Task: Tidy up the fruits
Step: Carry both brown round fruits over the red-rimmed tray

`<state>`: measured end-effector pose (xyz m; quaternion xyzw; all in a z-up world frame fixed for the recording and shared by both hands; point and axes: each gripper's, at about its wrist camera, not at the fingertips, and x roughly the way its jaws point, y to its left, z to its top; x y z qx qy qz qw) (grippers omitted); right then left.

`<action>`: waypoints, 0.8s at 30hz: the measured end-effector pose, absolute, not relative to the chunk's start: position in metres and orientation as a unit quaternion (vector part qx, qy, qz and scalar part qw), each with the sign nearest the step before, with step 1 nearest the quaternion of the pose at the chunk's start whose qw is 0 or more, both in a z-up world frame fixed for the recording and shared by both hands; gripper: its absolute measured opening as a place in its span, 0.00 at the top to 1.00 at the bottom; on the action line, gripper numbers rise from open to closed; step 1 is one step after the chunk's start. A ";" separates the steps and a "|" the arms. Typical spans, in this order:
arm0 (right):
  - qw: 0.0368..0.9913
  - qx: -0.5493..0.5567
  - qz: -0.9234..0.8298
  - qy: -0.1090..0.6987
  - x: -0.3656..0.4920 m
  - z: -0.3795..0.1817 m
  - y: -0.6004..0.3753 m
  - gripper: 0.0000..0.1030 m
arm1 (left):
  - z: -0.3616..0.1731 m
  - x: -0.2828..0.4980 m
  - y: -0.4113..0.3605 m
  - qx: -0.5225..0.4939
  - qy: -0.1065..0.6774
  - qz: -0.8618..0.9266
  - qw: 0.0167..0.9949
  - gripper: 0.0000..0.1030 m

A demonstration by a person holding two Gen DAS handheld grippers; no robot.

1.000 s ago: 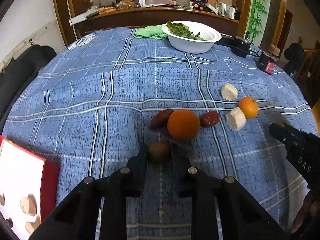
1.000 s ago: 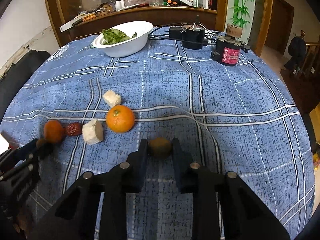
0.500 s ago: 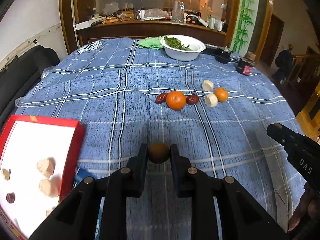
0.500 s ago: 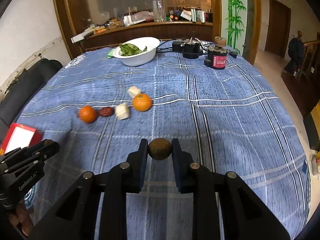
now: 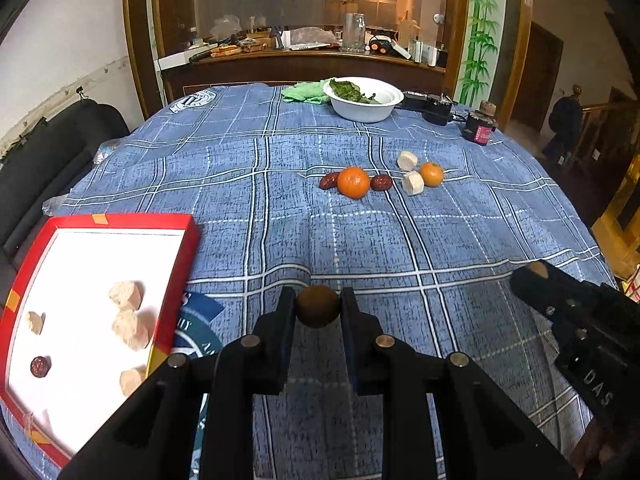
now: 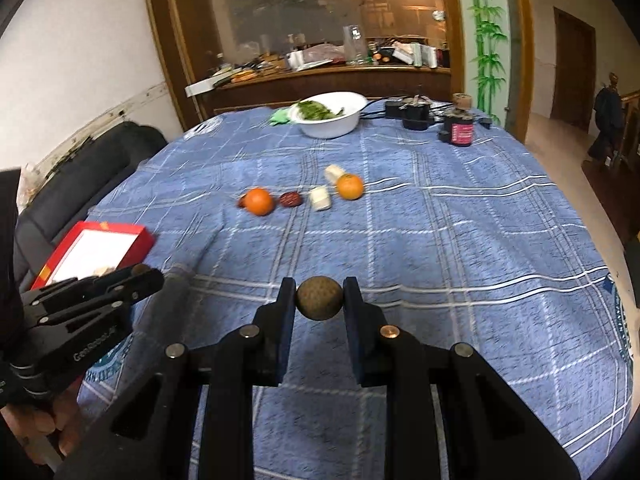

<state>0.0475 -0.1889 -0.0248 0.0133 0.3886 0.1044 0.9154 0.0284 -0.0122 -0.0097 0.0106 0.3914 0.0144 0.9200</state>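
My left gripper (image 5: pixel 318 306) is shut on a small brown round fruit (image 5: pixel 318 306), held above the blue checked tablecloth (image 5: pixel 360 240). My right gripper (image 6: pixel 319 298) is shut on a second brown round fruit (image 6: pixel 319 298), also held in the air. A red box (image 5: pixel 188 236) with a white inside lies at the left and holds several pale chunks (image 5: pixel 126 296) and a red date (image 5: pixel 40 366). On the cloth farther off lie two oranges (image 5: pixel 353 182) (image 5: pixel 431 174), two red dates (image 5: pixel 381 183) and two pale chunks (image 5: pixel 413 183).
A white bowl of greens (image 5: pixel 364 100) and a green cloth (image 5: pixel 304 92) stand at the table's far side, with black devices (image 5: pixel 430 104) and a small red-labelled can (image 5: pixel 480 130) to the right. A dark sofa (image 5: pixel 48 152) is on the left.
Both grippers have pulled back and up from the row of fruit, each carrying its brown fruit. The red box has come further into the left wrist view.
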 end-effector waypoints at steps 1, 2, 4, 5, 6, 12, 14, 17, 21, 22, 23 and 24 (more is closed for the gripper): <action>0.915 0.012 0.108 0.390 0.046 -0.026 -0.186 0.76 | -0.010 0.027 -0.012 0.012 0.391 0.016 0.920 0.80; 0.914 0.012 0.110 0.390 0.044 -0.026 -0.183 0.76 | -0.010 0.025 -0.011 0.010 0.391 0.017 0.920 0.80; 0.913 0.010 0.117 0.391 0.041 -0.027 -0.177 0.75 | -0.009 0.022 -0.008 0.009 0.390 0.020 0.921 0.80; 0.912 0.009 0.121 0.391 0.039 -0.027 -0.174 0.75 | -0.009 0.020 -0.007 0.009 0.389 0.021 0.921 0.80; 0.912 0.008 0.123 0.391 0.037 -0.027 -0.172 0.75 | -0.008 0.019 -0.006 0.009 0.389 0.023 0.921 0.80; 0.913 0.001 0.136 0.385 0.027 -0.025 -0.156 0.75 | -0.007 0.010 0.000 0.003 0.385 0.031 0.922 0.80; 0.913 0.000 0.139 0.384 0.024 -0.023 -0.153 0.75 | -0.006 0.007 0.002 0.002 0.384 0.031 0.923 0.80; 0.913 -0.002 0.144 0.381 0.020 -0.020 -0.149 0.75 | -0.005 0.003 0.004 0.000 0.382 0.033 0.923 0.80; 0.915 -0.005 0.148 0.376 0.015 -0.016 -0.145 0.75 | -0.004 -0.001 0.006 -0.002 0.381 0.032 0.924 0.80; 0.915 -0.004 0.149 0.376 0.014 -0.016 -0.144 0.75 | -0.004 -0.003 0.007 -0.003 0.380 0.031 0.925 0.80; 0.915 -0.005 0.150 0.375 0.013 -0.016 -0.144 0.75 | -0.005 -0.005 0.007 -0.004 0.380 0.030 0.925 0.80; 0.915 -0.006 0.150 0.375 0.012 -0.016 -0.143 0.75 | -0.005 -0.006 0.008 -0.006 0.380 0.029 0.925 0.80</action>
